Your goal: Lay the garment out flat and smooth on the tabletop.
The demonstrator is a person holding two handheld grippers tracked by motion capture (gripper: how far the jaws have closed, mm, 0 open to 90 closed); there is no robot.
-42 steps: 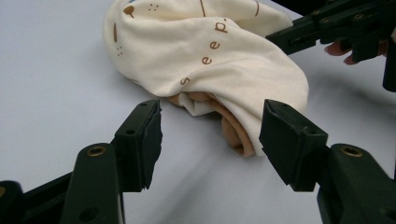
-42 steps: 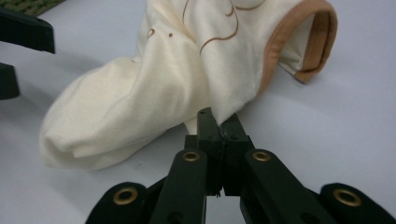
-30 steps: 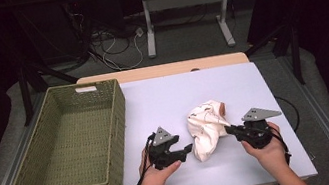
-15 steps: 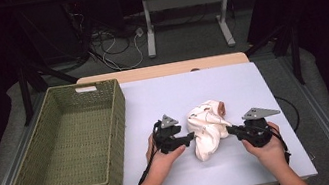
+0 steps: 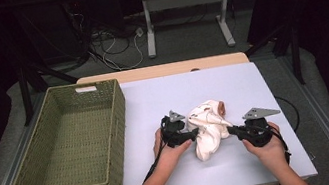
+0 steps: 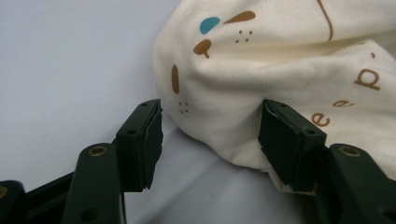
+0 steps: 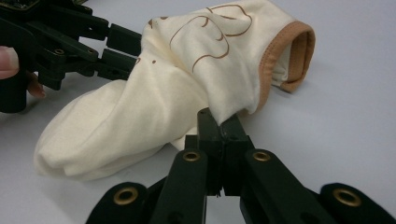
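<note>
A crumpled cream garment (image 5: 208,135) with brown print and a brown-edged cuff (image 7: 285,51) lies on the white table (image 5: 177,90). My left gripper (image 5: 194,132) is open at the garment's left side. In the left gripper view a bulge of the cloth (image 6: 261,60) sits between its jaws (image 6: 210,121); the right-hand pad touches the fabric and the left-hand pad stands clear of it. My right gripper (image 5: 232,130) is shut on a fold of the garment (image 7: 187,60) near the cuff, its jaws (image 7: 219,122) pinched together on the fabric. The left gripper (image 7: 122,52) also appears at the far side of the cloth.
A woven green basket (image 5: 74,138) stands empty on the table's left side, its near wall close to my left forearm. Bare table top lies behind and to the right of the garment. Beyond the table are desk legs and cables on the floor.
My left gripper has moved right across the table to the garment's left side. The right gripper has stayed in place, still pinching the cloth.
</note>
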